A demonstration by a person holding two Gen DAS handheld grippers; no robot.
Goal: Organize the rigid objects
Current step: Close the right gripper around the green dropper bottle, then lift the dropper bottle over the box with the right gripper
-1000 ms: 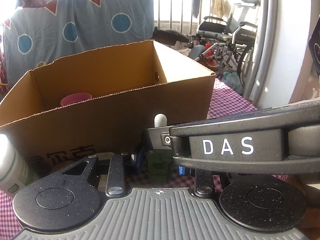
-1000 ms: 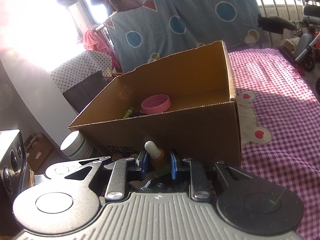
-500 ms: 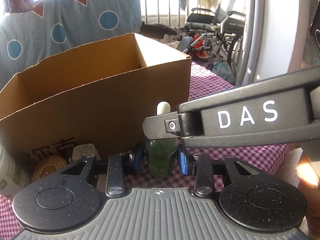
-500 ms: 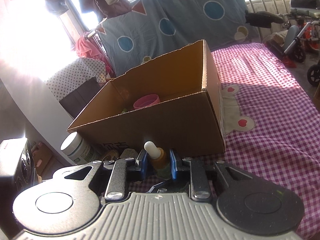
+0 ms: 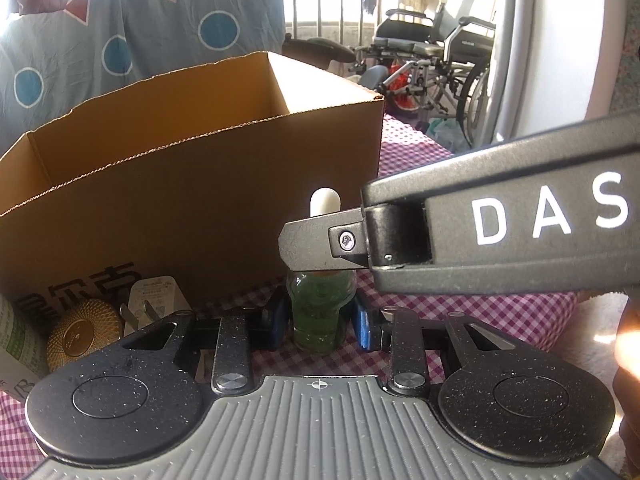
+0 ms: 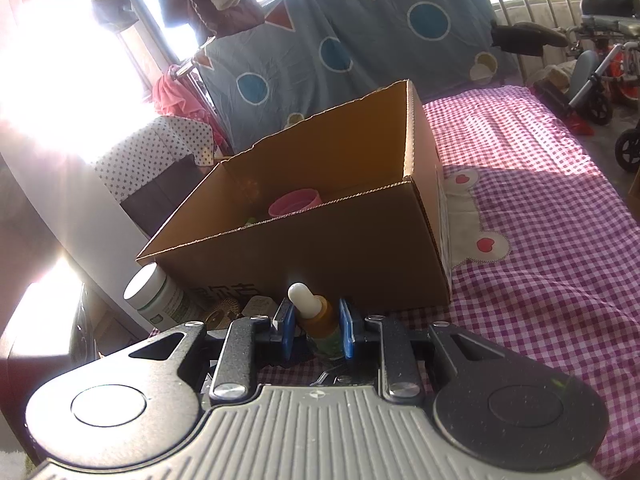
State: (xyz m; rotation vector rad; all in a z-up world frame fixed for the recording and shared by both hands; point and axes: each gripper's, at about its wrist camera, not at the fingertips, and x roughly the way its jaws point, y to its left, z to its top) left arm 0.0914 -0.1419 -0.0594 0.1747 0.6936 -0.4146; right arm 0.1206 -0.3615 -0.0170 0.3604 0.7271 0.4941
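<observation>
A small dropper bottle (image 5: 322,312) with green glass, an amber collar and a white bulb stands in front of an open cardboard box (image 5: 200,208). My left gripper (image 5: 320,320) has its blue pads on either side of the bottle's body. Its jaws are closing and the pads touch the glass. My right gripper (image 6: 316,330) is shut on the same dropper bottle (image 6: 318,316), higher up at the collar. One of its fingers (image 5: 320,246) crosses the bottle's neck in the left wrist view. Inside the box (image 6: 320,256) sits a pink cup (image 6: 294,204).
A white jar (image 6: 158,296), a gold disc (image 5: 80,334) and a white plug adapter (image 5: 154,300) lie by the box's near left corner. The pink checked cloth (image 6: 540,240) stretches away to the right. Wheelchairs (image 5: 432,64) stand behind.
In the left wrist view the box has drifted left, and the gold disc and plug have come into sight. The left pads sit tighter on the bottle. The right gripper keeps its hold.
</observation>
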